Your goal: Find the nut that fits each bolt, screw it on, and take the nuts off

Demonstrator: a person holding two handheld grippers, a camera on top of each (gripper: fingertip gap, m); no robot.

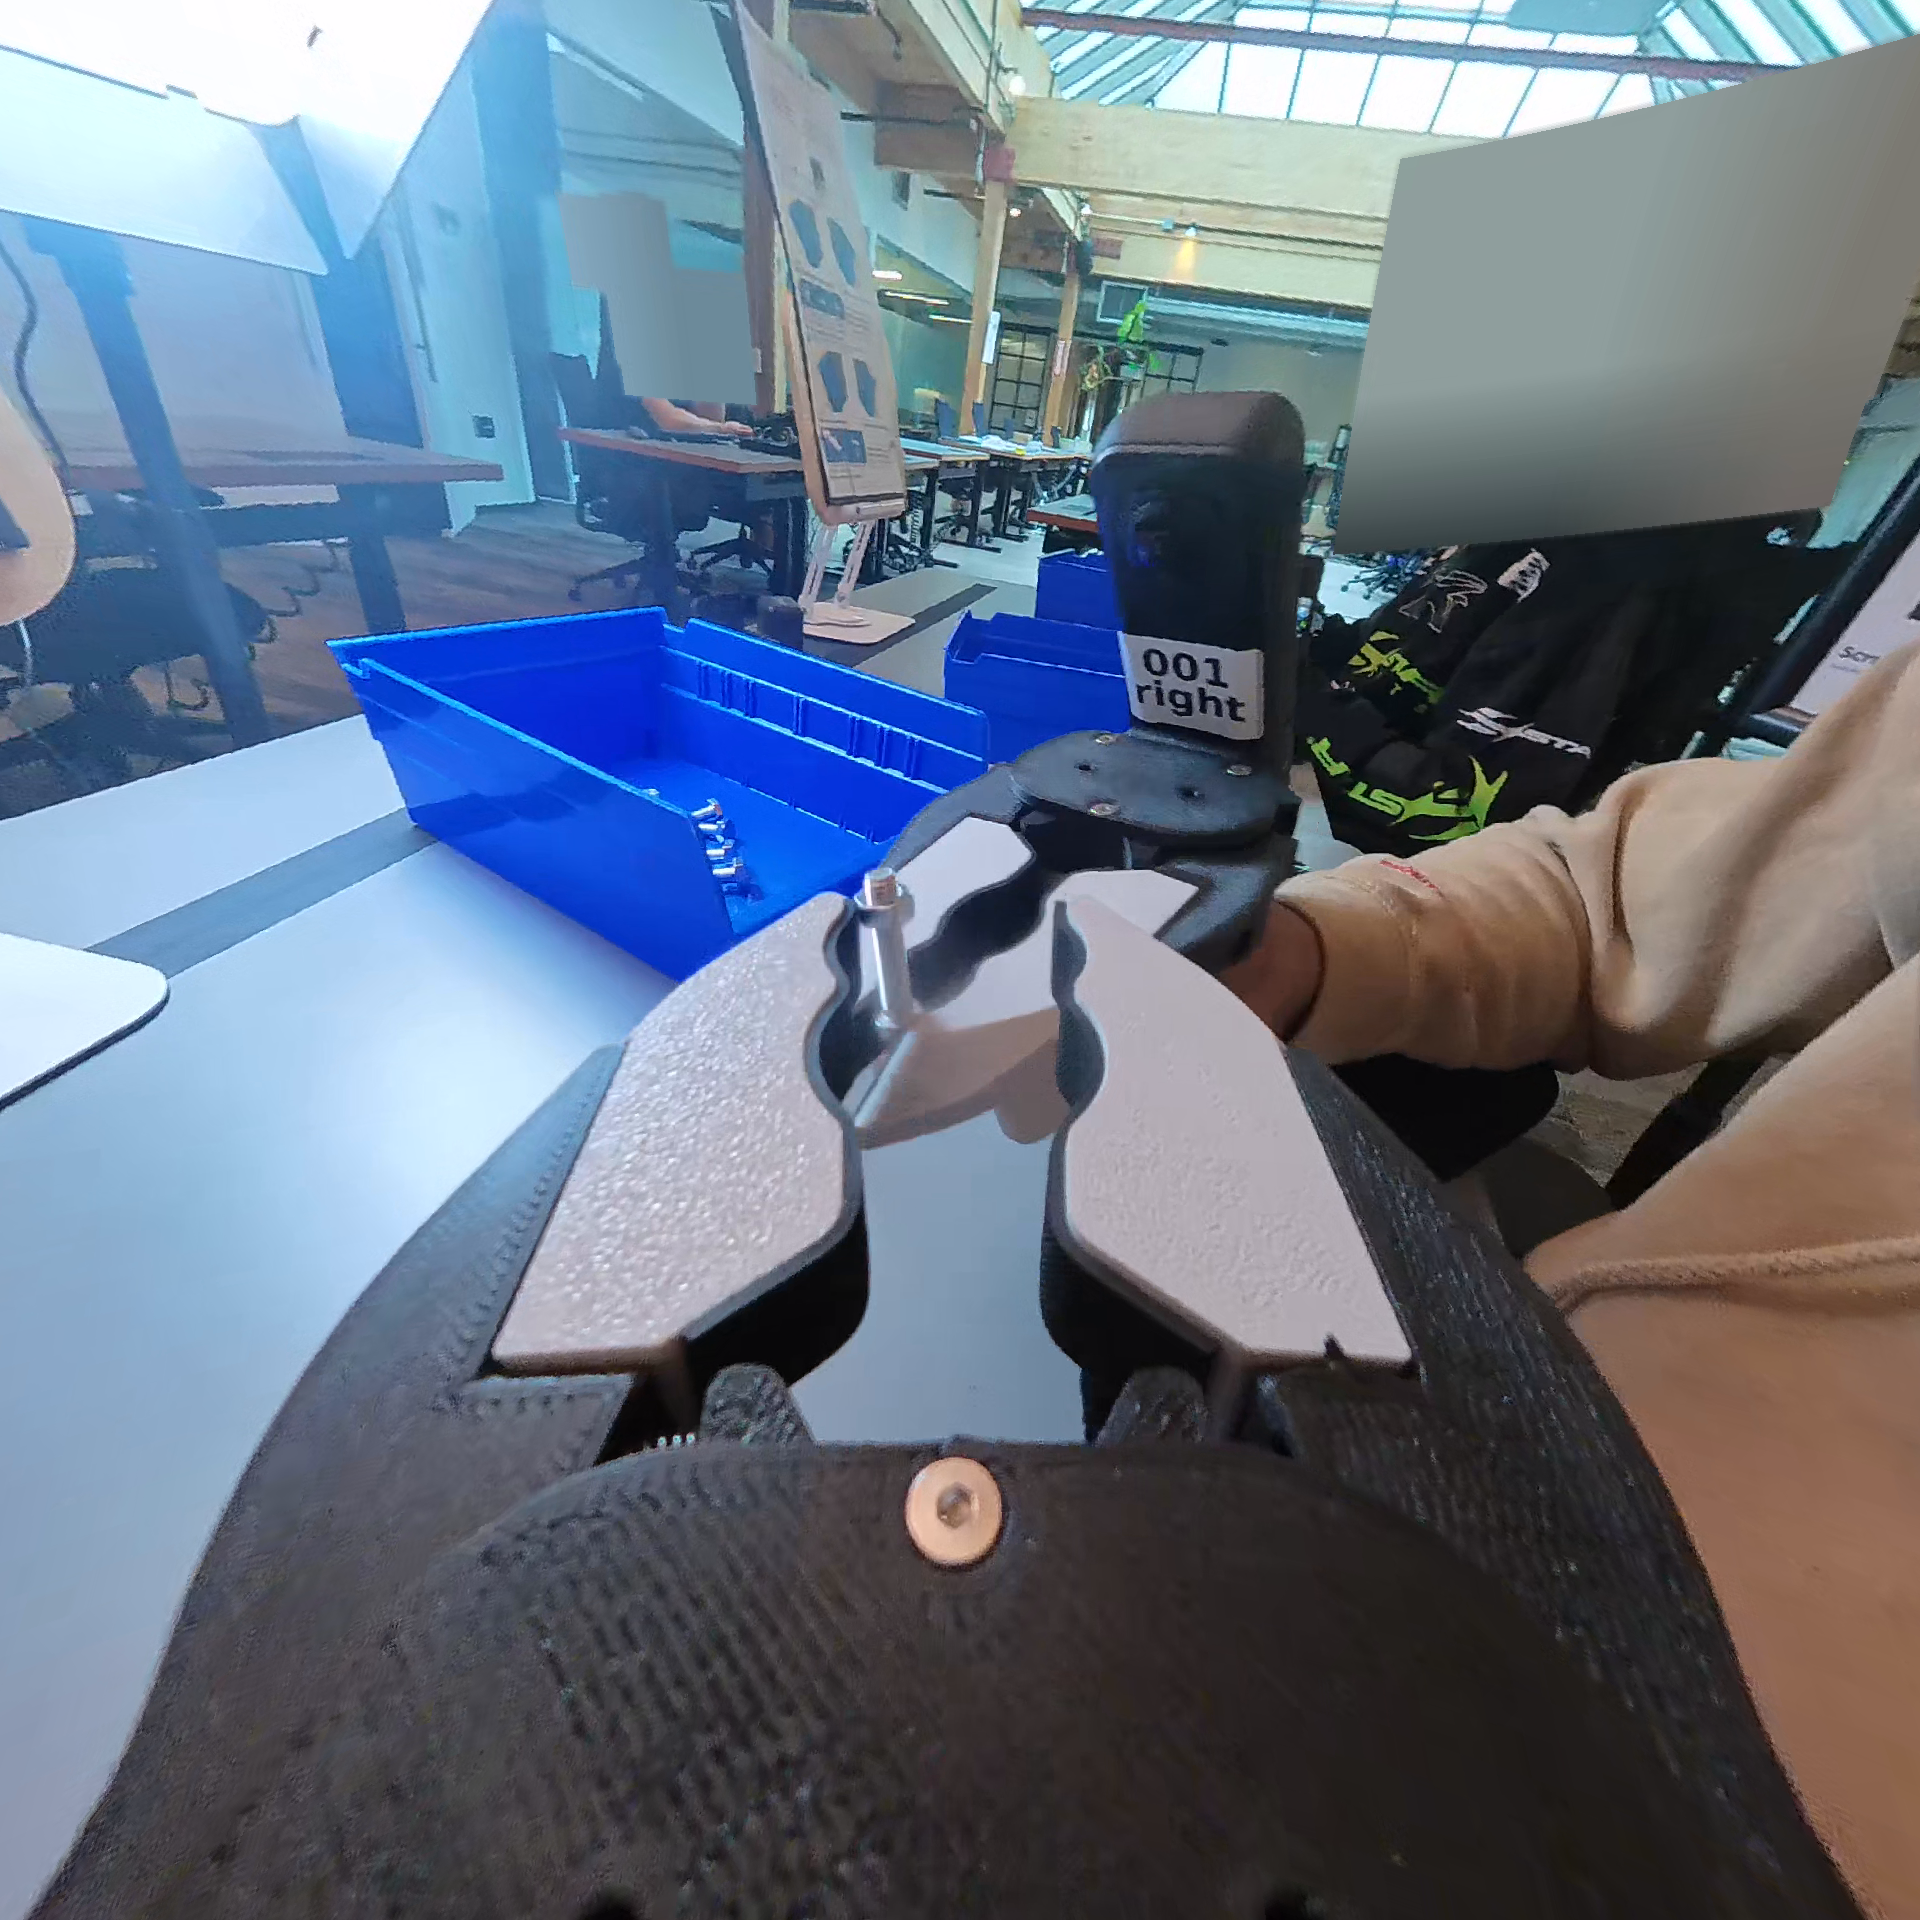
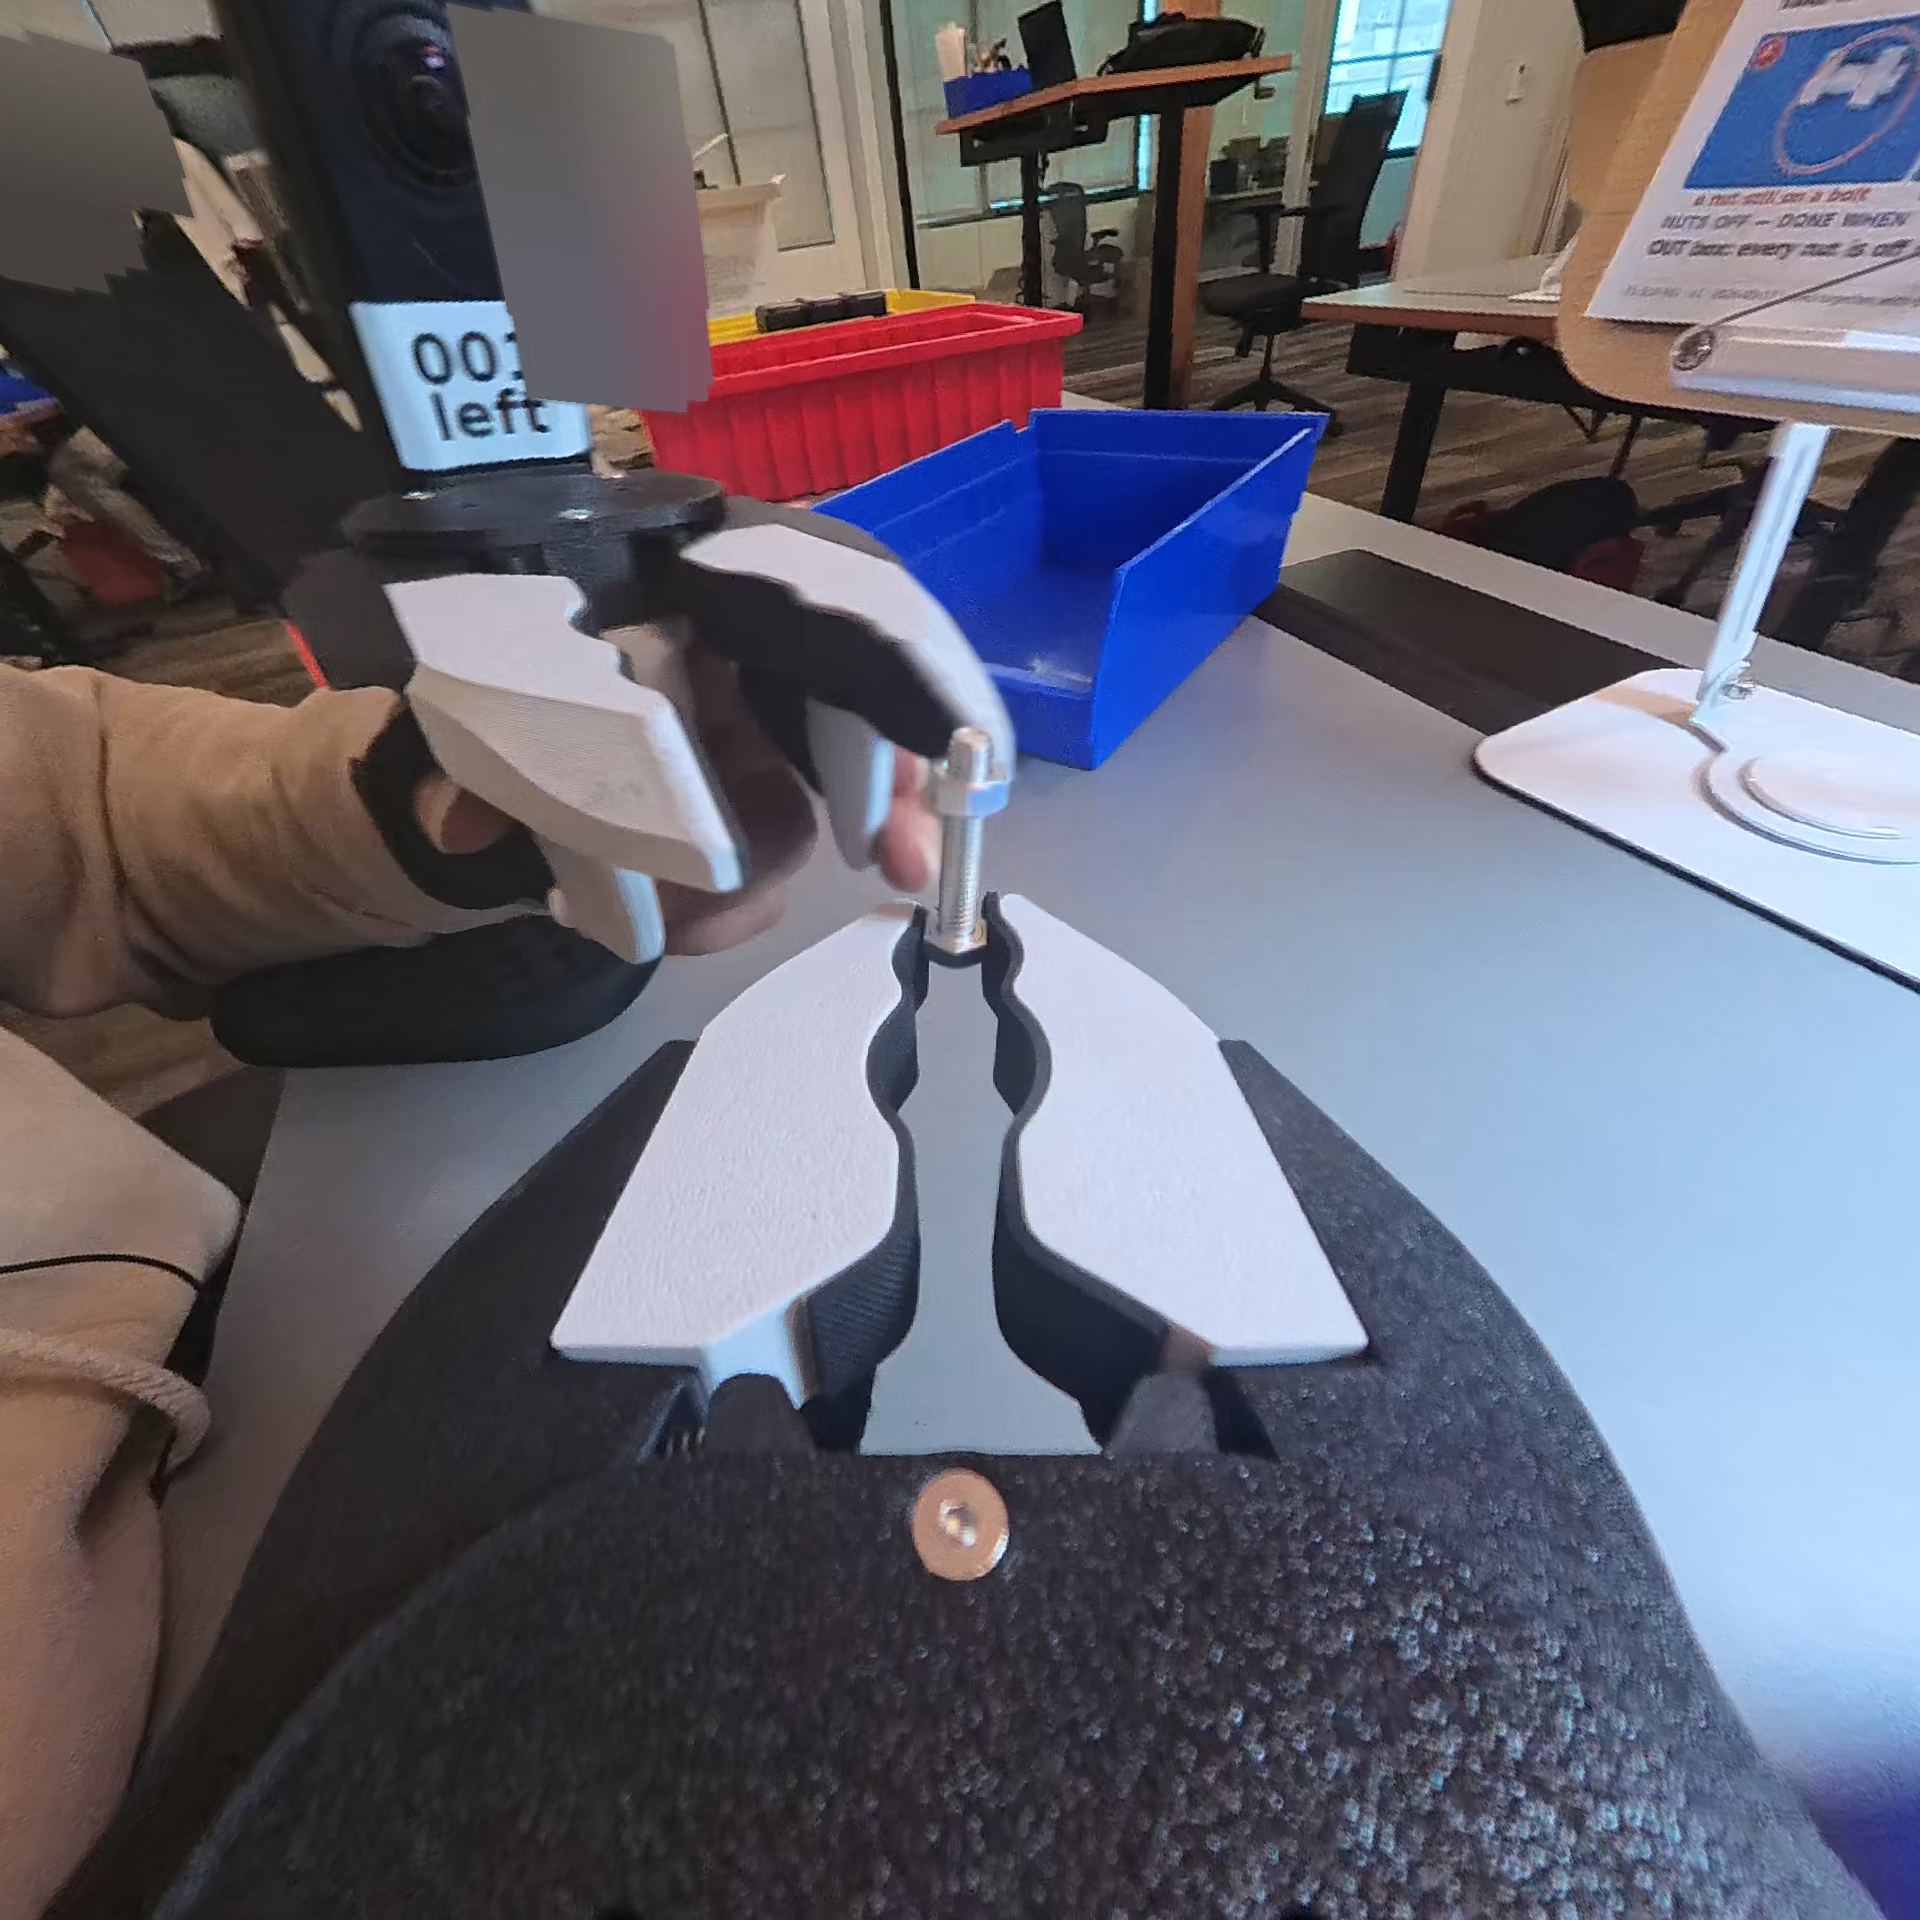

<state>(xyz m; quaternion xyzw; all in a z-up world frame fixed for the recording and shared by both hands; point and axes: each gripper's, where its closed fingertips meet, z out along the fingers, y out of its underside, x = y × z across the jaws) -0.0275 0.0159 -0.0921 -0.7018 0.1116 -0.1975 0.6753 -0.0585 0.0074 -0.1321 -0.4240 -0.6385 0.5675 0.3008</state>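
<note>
Here, one bolt [image 2: 958, 862] stands upright at centre frame in the right wrist view, its lower end pinched by the right gripper [image 2: 956, 930]. One nut [image 2: 968, 795] sits near its top, beside the left gripper [image 2: 831, 821], whose fingers stand apart. Several bolts [image 1: 717, 844] lie in one blue bin [image 1: 582, 790], centre left in the left wrist view.

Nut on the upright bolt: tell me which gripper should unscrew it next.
Left. The right gripper is shut on the bolt at its lower end, steadying it, while the left gripper is open with its fingers beside the nut near the top.
</note>
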